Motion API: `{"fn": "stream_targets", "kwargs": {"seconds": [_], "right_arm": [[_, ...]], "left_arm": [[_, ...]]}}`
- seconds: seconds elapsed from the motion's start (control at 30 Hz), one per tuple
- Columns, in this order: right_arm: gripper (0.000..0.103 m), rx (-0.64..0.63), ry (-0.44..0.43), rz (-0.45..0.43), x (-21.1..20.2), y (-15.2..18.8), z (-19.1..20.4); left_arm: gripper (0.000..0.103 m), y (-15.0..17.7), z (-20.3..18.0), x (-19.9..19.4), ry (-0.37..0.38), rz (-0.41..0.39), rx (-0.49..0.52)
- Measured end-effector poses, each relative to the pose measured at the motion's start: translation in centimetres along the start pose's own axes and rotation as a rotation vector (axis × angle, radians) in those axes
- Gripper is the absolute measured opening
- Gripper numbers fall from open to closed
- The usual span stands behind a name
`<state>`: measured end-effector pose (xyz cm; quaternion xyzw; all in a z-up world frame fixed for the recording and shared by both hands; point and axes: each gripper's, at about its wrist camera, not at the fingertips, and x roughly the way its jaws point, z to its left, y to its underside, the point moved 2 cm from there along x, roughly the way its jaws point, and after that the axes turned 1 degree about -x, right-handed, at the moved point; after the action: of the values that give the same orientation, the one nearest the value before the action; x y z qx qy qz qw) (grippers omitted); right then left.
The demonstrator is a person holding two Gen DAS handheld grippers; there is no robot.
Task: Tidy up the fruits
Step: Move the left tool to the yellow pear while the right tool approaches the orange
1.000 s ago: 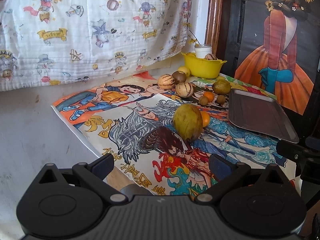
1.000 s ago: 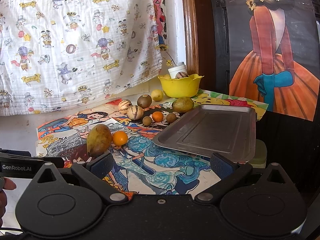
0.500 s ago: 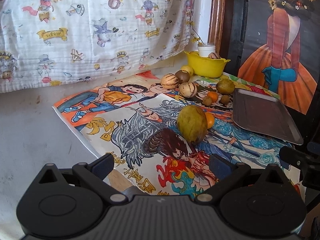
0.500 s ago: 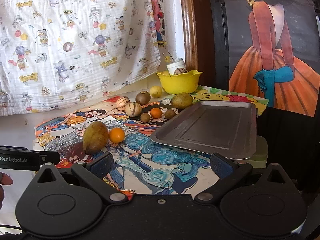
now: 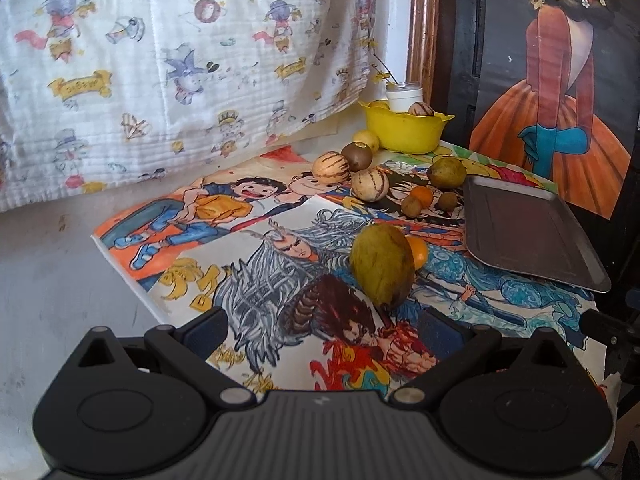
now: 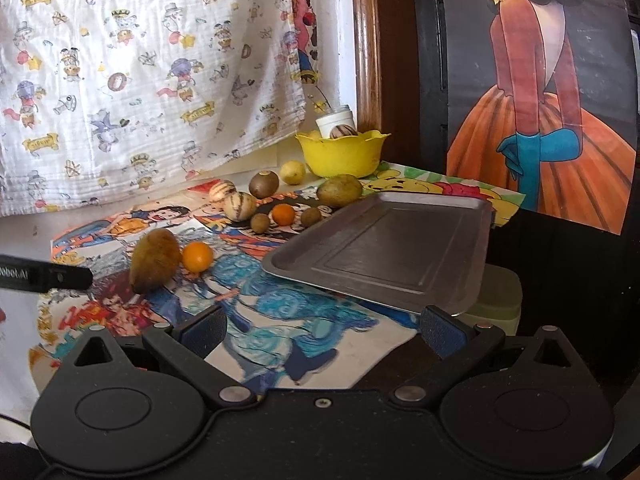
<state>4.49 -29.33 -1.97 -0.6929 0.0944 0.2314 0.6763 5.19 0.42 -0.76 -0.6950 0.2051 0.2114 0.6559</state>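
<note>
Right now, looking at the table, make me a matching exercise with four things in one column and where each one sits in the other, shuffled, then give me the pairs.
Things:
1. mango
2. metal tray
3. striped fruit in the bowl
4. lemon

Places:
A. inside the yellow bowl, by a white jar
B. on the table just left of the yellow bowl
C. right side of the table, nothing on it
D. nearest the left gripper, beside a small orange

Pairs: 1-D, 2-C, 3-A, 4-B
</note>
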Motion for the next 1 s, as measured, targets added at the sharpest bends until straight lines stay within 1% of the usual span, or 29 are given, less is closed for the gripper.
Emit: {"fn": "stream_targets", "kwargs": {"seconds": [0.1, 0.27, 0.4, 0.57, 0.63, 0.7, 0.77, 0.87, 1.0], "right_arm": [[0.103, -0.013, -0.009, 0.005, 0.3, 0.0, -0.5], [0.103, -0.069, -0.026, 0.009, 0.7, -0.4, -0.7], [0.103, -0.134, -0.074, 0.016, 1.0, -0.8, -0.8], [0.103, -0.212, -0.142, 0.022, 1.5, -1.7, -1.1], [0.103, -0.236, -0.176, 0.023, 2.0, -2.4, -1.2], [0.103, -0.271, -0.23, 0.018, 2.4, -3.2, -1.3], [0.102, -0.343, -0.294, 0.024, 3.2, -4.2, -1.2], [0.102, -0.459, -0.365, 0.036, 4.4, -5.4, -1.0], [0.097, -0.611, -0.462, 0.064, 6.6, -6.8, -0.7]], "left_arm": [[0.103, -0.6, -0.2, 0.3, 0.016, -0.005, 0.018], [0.103, -1.5, -1.0, 0.8, 0.037, -0.023, 0.068], [0.103, -1.9, -1.6, 1.4, 0.056, -0.025, 0.125], [0.103, -2.3, -1.8, 2.3, 0.1, -0.021, 0.194], [0.103, -2.5, -1.9, 2.8, 0.102, -0.015, 0.216], [0.103, -2.6, -2.2, 3.2, 0.095, -0.011, 0.233], [0.103, -2.7, -2.3, 3.8, 0.096, -0.004, 0.247], [0.103, -2.7, -2.5, 4.6, 0.103, 0.011, 0.275], [0.103, -2.7, -2.8, 5.4, 0.11, 0.022, 0.299]]}}
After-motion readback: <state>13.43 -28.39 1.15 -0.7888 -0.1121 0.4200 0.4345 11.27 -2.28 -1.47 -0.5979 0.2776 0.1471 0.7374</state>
